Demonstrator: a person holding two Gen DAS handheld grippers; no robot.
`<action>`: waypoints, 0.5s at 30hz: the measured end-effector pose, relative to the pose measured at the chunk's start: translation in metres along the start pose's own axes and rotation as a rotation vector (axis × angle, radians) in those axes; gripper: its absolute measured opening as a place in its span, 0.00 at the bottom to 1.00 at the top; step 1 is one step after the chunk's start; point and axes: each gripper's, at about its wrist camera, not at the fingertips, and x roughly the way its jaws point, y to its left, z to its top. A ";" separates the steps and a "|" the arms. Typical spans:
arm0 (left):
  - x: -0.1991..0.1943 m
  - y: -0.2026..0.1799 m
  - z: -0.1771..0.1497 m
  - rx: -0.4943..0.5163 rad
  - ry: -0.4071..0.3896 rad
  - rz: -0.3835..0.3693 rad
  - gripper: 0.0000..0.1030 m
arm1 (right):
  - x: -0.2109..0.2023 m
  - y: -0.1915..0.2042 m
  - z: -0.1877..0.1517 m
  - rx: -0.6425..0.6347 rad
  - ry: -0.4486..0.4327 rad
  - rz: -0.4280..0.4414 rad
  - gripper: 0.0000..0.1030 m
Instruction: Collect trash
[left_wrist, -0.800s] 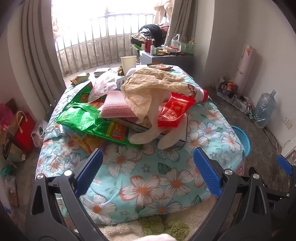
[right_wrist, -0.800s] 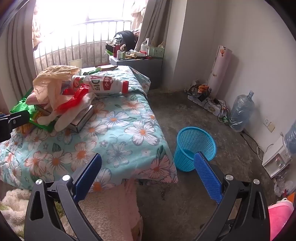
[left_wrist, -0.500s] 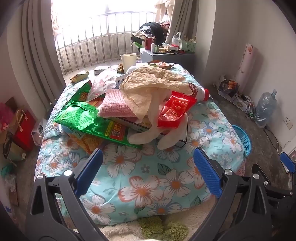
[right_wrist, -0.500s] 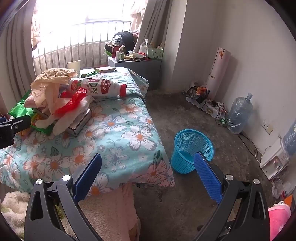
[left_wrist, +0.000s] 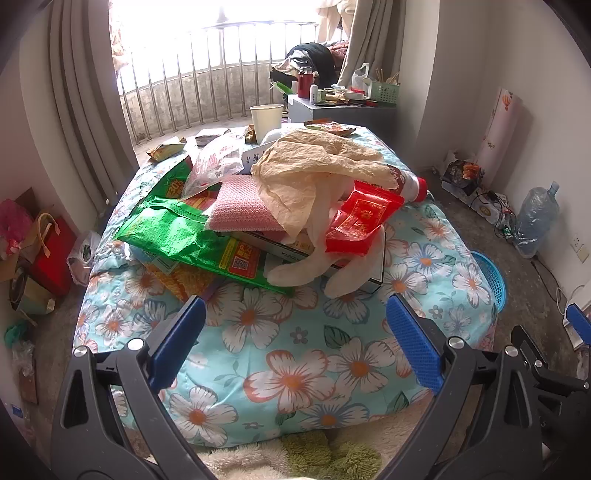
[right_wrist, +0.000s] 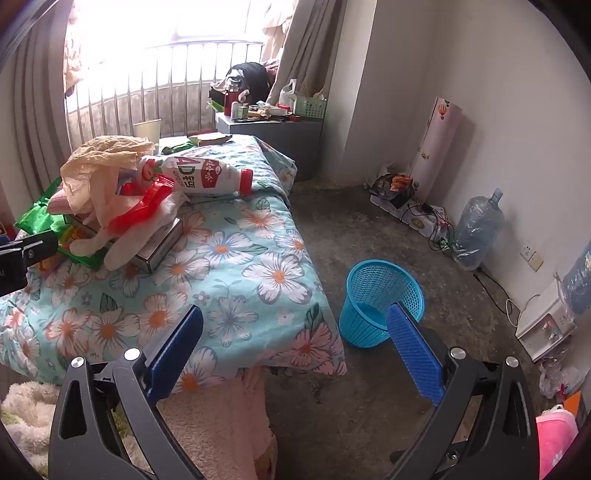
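My left gripper (left_wrist: 295, 325) hangs over the near end of the quilt (left_wrist: 295, 369), jaws spread wide with nothing between them. My right gripper (right_wrist: 295, 328) is just as wide and just as empty, tilted down over the quilt's right corner and the bare floor (right_wrist: 369, 229).

The trash sits in a heap on the middle of the quilt, well ahead of the left gripper. A green bag (left_wrist: 184, 236) lies at the left of the heap, partly under a pink cloth (left_wrist: 240, 203). A crumpled tan paper (left_wrist: 314, 162) drapes over the top. Just right of it a red packet (left_wrist: 364, 218) leans on a flat box (left_wrist: 373, 273), and a pale glove (left_wrist: 295, 269) hangs over the box's near edge. A bottle (right_wrist: 199, 177) with a red cap lies on its side at the heap's far right. A paper cup (left_wrist: 266, 118) stands upright at the far end, with small wrappers (left_wrist: 164, 149) scattered to its left.

The blue basket (right_wrist: 380, 299) stands on the floor just right of the quilt; through the right camera I see it between the right gripper's fingers but beyond them, untouched. It looks empty.
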 end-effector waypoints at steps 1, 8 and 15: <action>0.000 0.000 0.000 0.000 0.000 0.000 0.91 | 0.000 0.000 0.000 0.000 0.000 0.000 0.94; -0.001 0.002 -0.001 -0.004 -0.002 0.004 0.91 | 0.000 0.000 0.000 -0.001 -0.001 -0.001 0.94; -0.001 0.003 -0.002 -0.003 -0.001 0.004 0.91 | 0.000 0.000 -0.001 -0.003 -0.002 -0.002 0.94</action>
